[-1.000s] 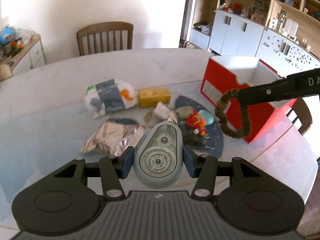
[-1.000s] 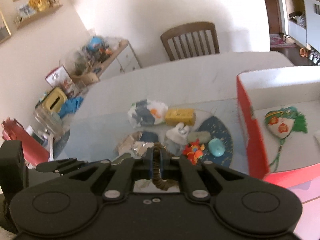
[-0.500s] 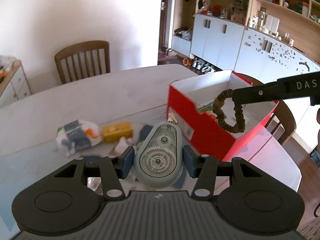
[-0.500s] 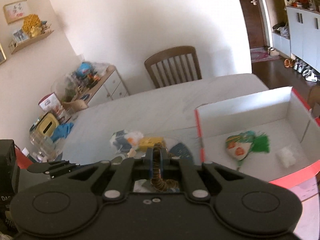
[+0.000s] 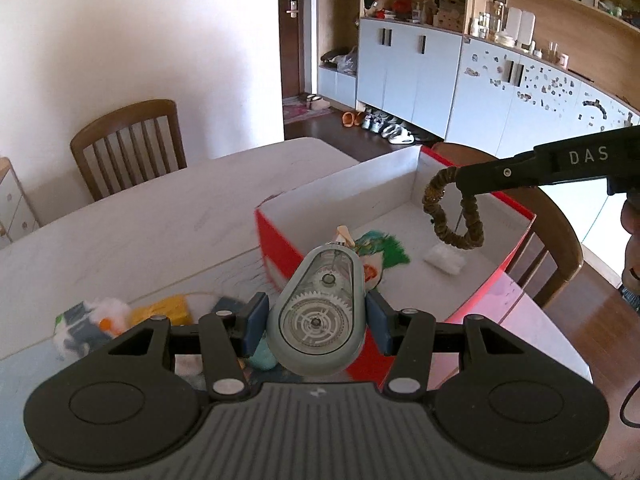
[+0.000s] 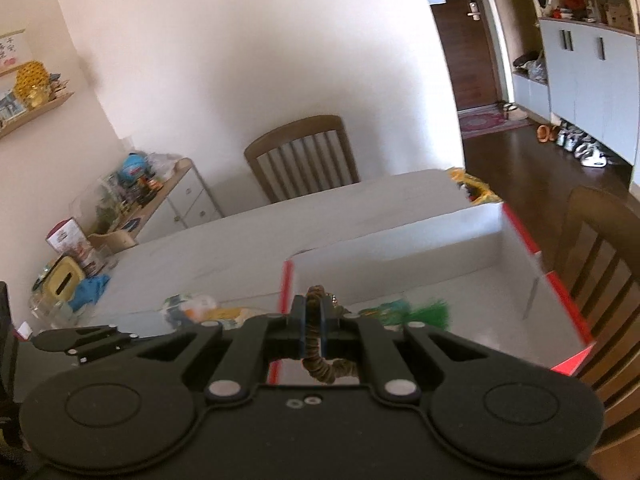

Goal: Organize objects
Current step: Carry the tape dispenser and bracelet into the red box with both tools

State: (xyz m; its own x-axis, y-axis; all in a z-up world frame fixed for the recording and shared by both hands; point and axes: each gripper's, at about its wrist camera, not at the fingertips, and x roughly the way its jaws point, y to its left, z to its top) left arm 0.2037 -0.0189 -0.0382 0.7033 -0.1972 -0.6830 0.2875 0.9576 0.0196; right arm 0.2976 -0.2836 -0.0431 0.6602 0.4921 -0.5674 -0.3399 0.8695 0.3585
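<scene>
My left gripper (image 5: 316, 320) is shut on a grey-green correction tape dispenser (image 5: 318, 314) and holds it above the near wall of the red box (image 5: 280, 252). My right gripper (image 6: 314, 328) is shut on a brown hair scrunchie (image 6: 320, 368). In the left wrist view the scrunchie (image 5: 452, 216) hangs over the box's white inside. A green tasselled ornament (image 5: 384, 250) and a small white packet (image 5: 444, 260) lie in the box.
A white table (image 5: 160, 220) holds a yellow box (image 5: 164, 310), a white plastic bag (image 5: 88, 320) and a teal item (image 5: 262, 354) at the left. Wooden chairs stand at the far side (image 5: 128, 144) and right of the red box (image 5: 556, 240).
Both grippers rose and moved right toward the red box with their loads. The scrunchie now hangs over the box's inside, and the dispenser is over its near wall.
</scene>
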